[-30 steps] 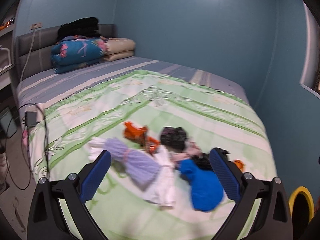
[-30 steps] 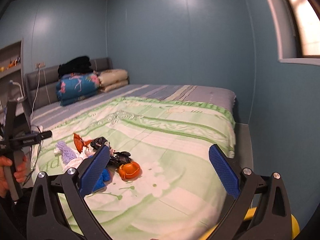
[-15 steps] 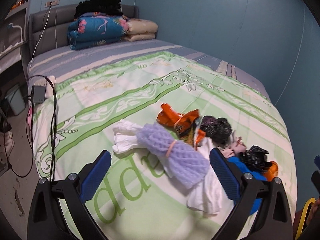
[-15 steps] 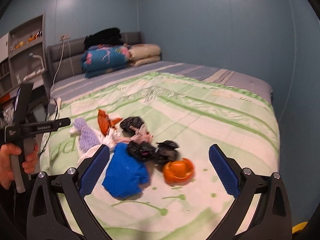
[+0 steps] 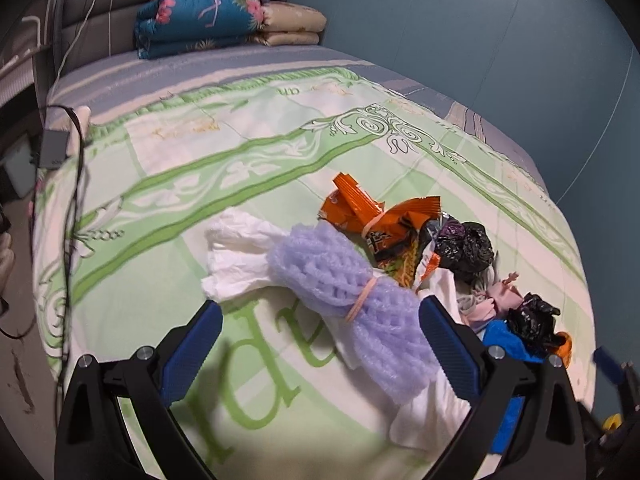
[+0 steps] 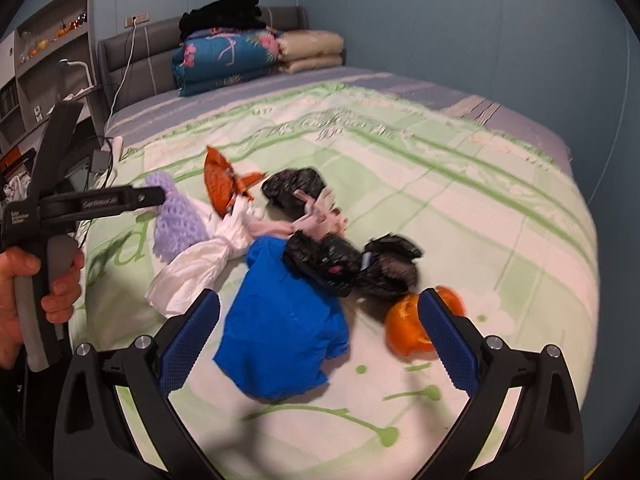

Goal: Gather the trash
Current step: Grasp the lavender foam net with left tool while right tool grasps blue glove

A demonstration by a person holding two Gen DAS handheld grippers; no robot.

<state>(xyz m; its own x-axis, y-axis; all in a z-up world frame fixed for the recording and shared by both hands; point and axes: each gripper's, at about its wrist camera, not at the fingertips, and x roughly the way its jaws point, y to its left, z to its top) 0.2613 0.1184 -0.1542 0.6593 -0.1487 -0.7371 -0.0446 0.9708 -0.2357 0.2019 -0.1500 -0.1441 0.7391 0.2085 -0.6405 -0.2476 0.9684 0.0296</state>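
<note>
A heap of trash lies on the green-patterned bed. In the left wrist view, a purple foam net (image 5: 352,300) bound with a rubber band lies over white paper (image 5: 240,256), beside orange snack wrappers (image 5: 372,212) and black bags (image 5: 466,248). My left gripper (image 5: 320,344) is open, just above the net. In the right wrist view, a blue bag (image 6: 284,320), black bags (image 6: 352,260) and an orange cup (image 6: 412,324) lie close ahead. My right gripper (image 6: 320,340) is open over the blue bag; the purple net (image 6: 176,220) lies to its left.
Folded blankets (image 5: 208,24) are stacked at the headboard. A charger and cables (image 5: 60,152) hang over the bed's left edge. Blue walls close the right side. Shelves (image 6: 48,40) stand at the left of the bed. The left gripper's handle (image 6: 52,208) shows in the right wrist view.
Both grippers have moved closer to the trash heap and lower over the bed. The heap now fills the area between each pair of fingers. Both stay open.
</note>
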